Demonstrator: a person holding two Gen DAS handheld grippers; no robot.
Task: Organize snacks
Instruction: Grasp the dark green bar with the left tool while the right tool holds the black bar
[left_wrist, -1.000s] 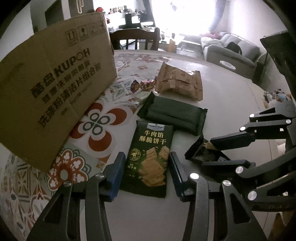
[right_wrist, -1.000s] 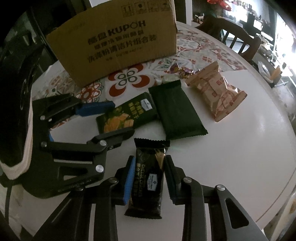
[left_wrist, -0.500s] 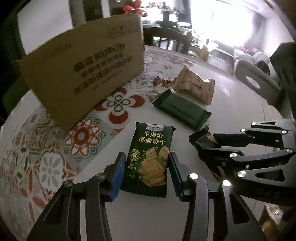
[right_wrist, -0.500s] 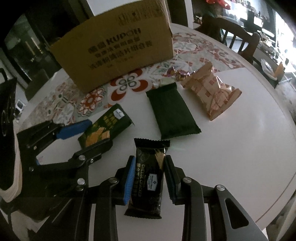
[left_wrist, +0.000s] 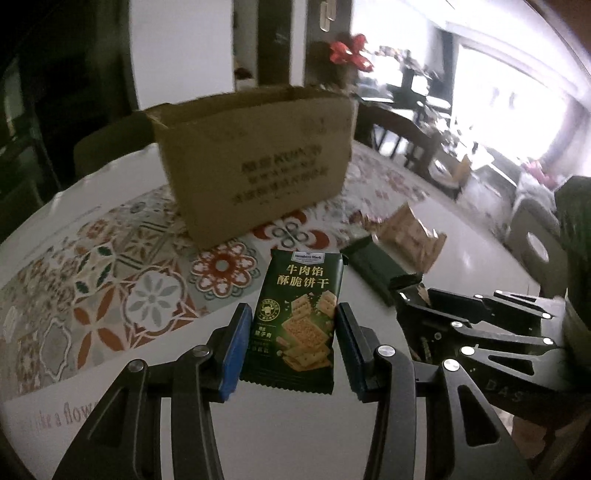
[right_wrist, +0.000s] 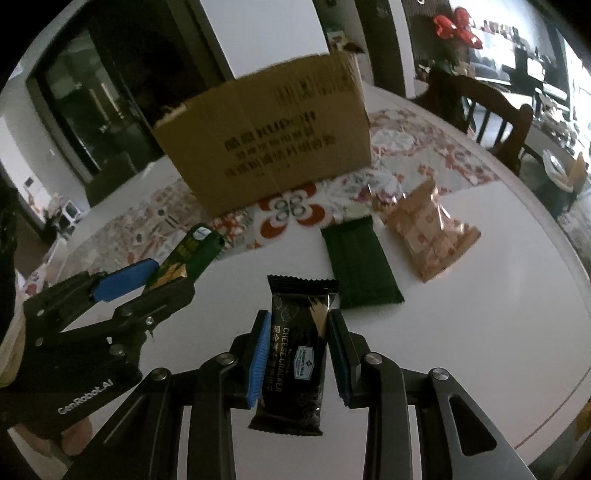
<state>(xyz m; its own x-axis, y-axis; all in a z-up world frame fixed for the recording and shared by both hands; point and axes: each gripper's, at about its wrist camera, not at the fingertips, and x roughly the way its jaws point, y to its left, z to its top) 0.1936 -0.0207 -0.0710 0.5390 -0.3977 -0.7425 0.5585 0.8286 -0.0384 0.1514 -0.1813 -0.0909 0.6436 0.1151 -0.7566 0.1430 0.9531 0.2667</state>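
Observation:
My left gripper (left_wrist: 290, 332) is shut on a green beef cracker packet (left_wrist: 299, 317) and holds it above the table. My right gripper (right_wrist: 297, 343) is shut on a black cheese cracker packet (right_wrist: 295, 354), also held above the table. An open cardboard box (left_wrist: 255, 166) stands ahead on the patterned mat; it also shows in the right wrist view (right_wrist: 273, 147). A dark green packet (right_wrist: 356, 266) and a tan biscuit bag (right_wrist: 428, 232) lie on the white table. The left gripper appears in the right wrist view (right_wrist: 147, 280).
The round white table (right_wrist: 498, 332) carries a floral mat (left_wrist: 110, 280). Small wrapped candies (right_wrist: 380, 199) lie near the box. A wooden chair (right_wrist: 491, 118) stands behind the table at the right. The table edge curves close on the right.
Both grippers have risen and tilted up with their packets. The box's open top has come into view and the box looks farther away.

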